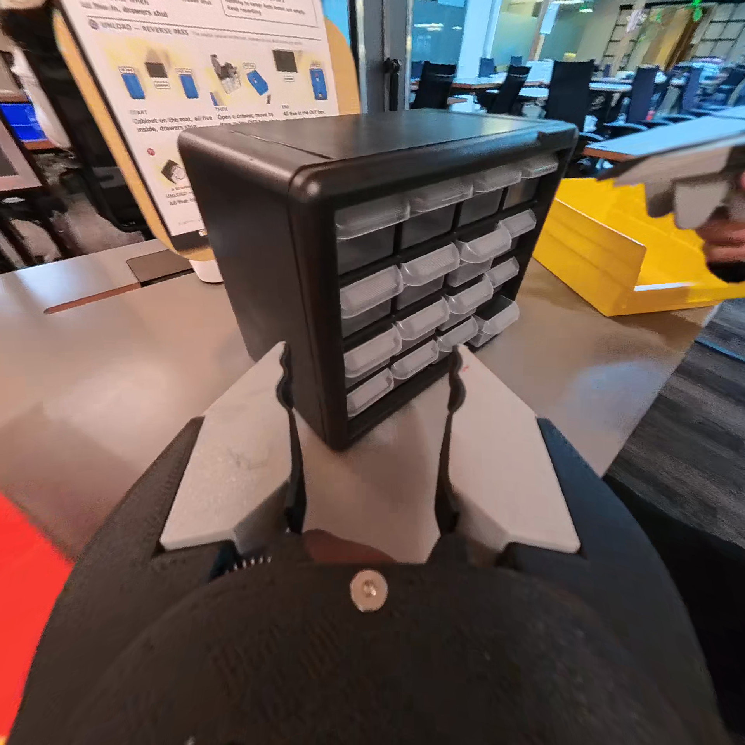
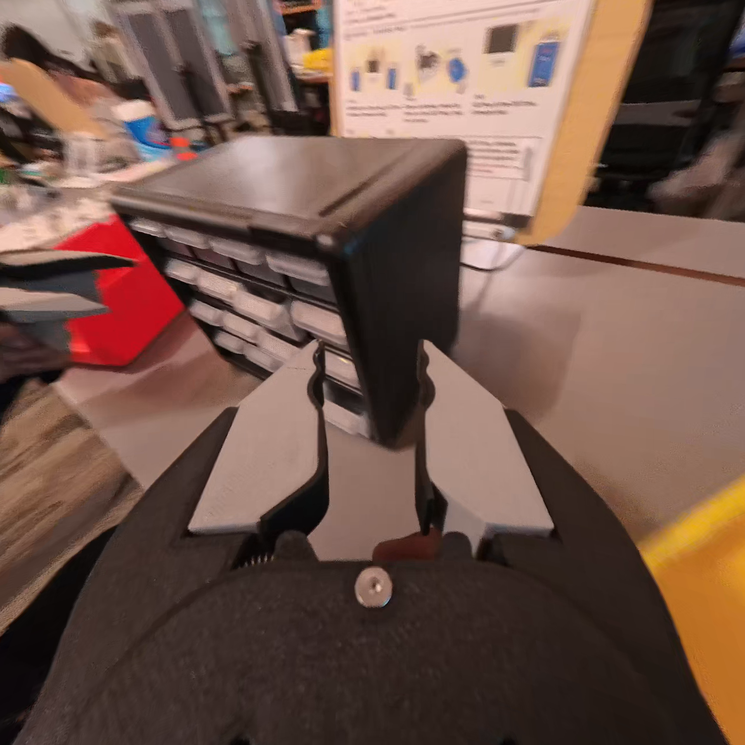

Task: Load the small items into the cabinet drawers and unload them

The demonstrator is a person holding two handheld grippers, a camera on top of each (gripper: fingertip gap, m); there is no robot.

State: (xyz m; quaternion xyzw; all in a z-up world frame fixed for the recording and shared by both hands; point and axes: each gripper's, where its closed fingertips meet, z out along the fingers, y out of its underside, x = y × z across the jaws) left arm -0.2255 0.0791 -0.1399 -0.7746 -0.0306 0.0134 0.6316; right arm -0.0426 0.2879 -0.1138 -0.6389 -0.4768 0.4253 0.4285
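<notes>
Black cabinet sits on the grey worktop, straight ahead of both sets of jaws, clear drawers in a grid across its front.

Left gripper — jaws spread wide, nothing between the pads. Its near-left cabinet corner shows through the gap; pads not pressing on it. Most drawers sit flush; one drawer in the far column, low down, just past the right fingertip, stands pulled out a bit. Contents not readable from here.

Right gripper — jaws parted, narrower than the left, bare. Cabinet's near-right edge and side panel lie just beyond the tips, seen through the gap. View is motion-blurred, so I can't tell whether a tip is touching the panel.

Each gripper also shows at the edge of the other's view: the right one up and to the right of the left jaws, the left one off to the left of the right jaws, both blurred.

Yellow bin on the worktop, right of the left jaws, beyond the cabinet. Red bin left of the right jaws, beside the cabinet. Instruction board stands behind the cabinet. No small items visible outside the drawers.
</notes>
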